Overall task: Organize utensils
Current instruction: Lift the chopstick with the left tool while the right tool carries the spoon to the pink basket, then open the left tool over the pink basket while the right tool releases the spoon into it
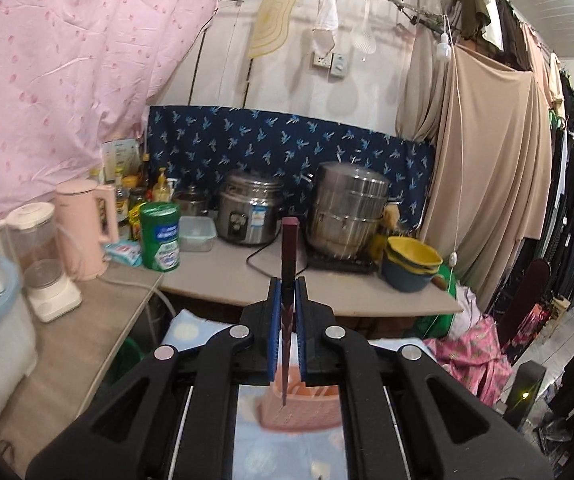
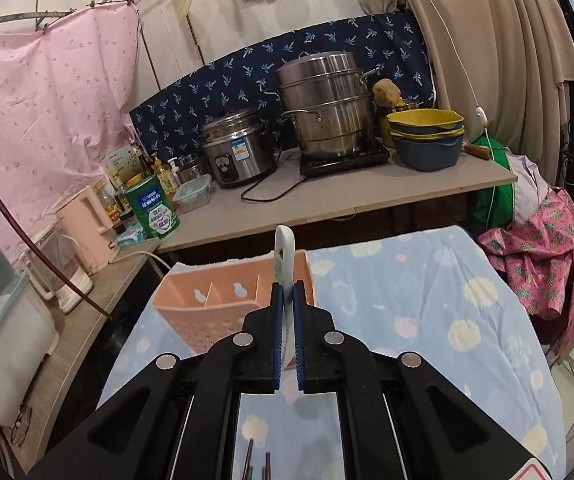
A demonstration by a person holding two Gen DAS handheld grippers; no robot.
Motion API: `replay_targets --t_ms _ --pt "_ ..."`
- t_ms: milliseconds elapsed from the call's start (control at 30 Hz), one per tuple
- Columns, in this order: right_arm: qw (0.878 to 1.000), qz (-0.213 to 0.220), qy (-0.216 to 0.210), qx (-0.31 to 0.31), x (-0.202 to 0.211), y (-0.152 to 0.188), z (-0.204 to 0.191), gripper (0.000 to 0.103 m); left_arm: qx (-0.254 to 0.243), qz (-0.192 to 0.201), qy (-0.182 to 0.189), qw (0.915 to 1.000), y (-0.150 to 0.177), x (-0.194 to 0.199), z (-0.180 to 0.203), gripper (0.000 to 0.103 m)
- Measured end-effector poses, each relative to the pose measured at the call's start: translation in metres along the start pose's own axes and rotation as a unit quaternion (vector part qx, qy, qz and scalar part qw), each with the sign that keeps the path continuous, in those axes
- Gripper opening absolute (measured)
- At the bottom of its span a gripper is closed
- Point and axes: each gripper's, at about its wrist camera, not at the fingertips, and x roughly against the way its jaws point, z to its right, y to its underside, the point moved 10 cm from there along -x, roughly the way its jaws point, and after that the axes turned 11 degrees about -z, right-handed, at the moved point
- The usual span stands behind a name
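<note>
Chopstick (image 1: 288, 264) in L fingers (image 1: 287, 292), spoon (image 2: 285, 264) in R fingers (image 2: 287, 300).

Light: bright, even indoor light, soft shadows
Distortion: strong fisheye curve, dark corners
Focus: slight blur below the gripper fingers

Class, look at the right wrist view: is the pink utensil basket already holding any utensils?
No. The basket shows empty compartments, while the white spoon is clamped in the right gripper above it.
</note>
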Motion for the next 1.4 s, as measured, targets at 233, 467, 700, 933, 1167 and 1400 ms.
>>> replay_targets --t_ms 233,467,700,933,1167,1400 --pt "1.000 -0.006 0.011 -0.003 -0.049 -0.031 0.003 0.005 0.002 -0.019 -0.003 0.9998 -0.003 -0.071 0.008 0.007" --pt "0.999 -0.044 0.019 -0.004 -0.097 -0.016 0.013 0.005 -0.004 -0.064 -0.009 0.9979 0.030 -0.128 0.004 0.007" --pt "0.999 -0.044 0.017 -0.008 -0.094 -0.001 0.018 0.029 0.006 -0.075 -0.024 0.9969 0.053 -0.132 -0.009 0.045" --pt "0.998 -0.042 -0.012 -0.034 -0.039 0.024 0.020 0.035 0.017 -0.094 -0.011 0.9953 0.081 -0.084 -0.019 0.061" --pt "0.994 -0.085 -0.049 -0.041 0.041 0.116 0.016 0.050 0.035 -0.192 0.027 0.9804 0.182 -0.018 -0.022 0.071" --pt "0.985 -0.161 -0.042 -0.046 0.087 0.248 0.019 0.052 0.011 -0.281 0.010 0.9597 0.324 0.029 -0.021 0.071"
